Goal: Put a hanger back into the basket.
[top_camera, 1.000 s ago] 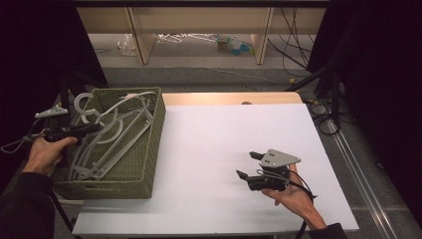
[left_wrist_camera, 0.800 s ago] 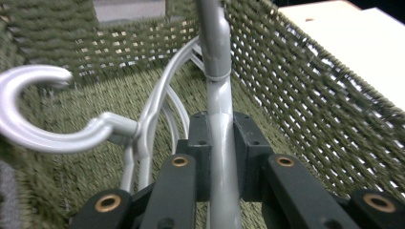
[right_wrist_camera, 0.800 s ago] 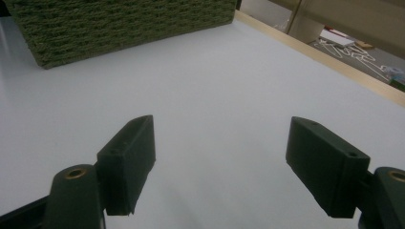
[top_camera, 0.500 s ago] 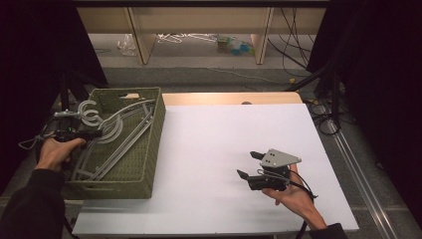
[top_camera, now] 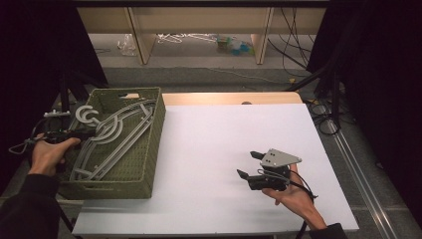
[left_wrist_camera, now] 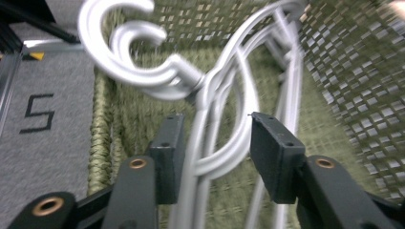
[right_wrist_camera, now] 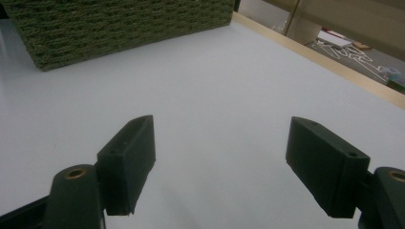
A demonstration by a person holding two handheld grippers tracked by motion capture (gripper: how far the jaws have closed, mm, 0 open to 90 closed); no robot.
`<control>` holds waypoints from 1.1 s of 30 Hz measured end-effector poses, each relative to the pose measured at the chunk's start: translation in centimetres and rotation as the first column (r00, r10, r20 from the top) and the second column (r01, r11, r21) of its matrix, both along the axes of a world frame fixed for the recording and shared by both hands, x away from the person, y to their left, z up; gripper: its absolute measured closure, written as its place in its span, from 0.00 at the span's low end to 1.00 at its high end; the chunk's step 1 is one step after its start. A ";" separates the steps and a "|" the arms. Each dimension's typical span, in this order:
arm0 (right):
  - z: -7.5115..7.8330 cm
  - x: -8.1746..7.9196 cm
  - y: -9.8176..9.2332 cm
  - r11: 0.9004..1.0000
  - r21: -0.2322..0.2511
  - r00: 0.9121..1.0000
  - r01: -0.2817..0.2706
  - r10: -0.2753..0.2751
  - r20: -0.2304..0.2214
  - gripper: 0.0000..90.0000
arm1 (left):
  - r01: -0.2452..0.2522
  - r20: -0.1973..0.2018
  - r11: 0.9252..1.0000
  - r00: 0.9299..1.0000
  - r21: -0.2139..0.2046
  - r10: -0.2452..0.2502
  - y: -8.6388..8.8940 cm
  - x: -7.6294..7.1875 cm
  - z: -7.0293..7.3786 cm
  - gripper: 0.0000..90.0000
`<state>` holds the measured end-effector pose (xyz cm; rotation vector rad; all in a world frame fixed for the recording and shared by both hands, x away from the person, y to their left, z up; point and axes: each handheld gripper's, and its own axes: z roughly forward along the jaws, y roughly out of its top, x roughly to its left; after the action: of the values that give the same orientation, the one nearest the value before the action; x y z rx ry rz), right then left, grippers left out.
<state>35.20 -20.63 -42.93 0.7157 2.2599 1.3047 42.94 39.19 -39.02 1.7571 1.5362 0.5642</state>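
In the left gripper view the grey hangers (left_wrist_camera: 224,119) are smeared with motion blur, so it cannot be told how many lie stacked, and their lower lengths are cut off by the bottom edge. In the high view the left hand-held gripper (top_camera: 74,133) sits dark against the shadow beside the green basket (top_camera: 149,149); its jaws are too small to read there. The basket's near wall hides the hangers' lower ends, and the person's forearms run off the bottom edge.
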 end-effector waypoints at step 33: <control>0.6 -1.0 -0.2 0.995 0.097 0.999 0.033 -0.029 -0.038 0.28 | 0.306 0.296 0.944 0.919 -0.119 -0.261 -14.1 -9.2 3.6 0.31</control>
<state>34.23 -20.79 -42.32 0.8120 2.2173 1.4057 33.73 25.13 -35.43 1.6568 1.0785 0.4968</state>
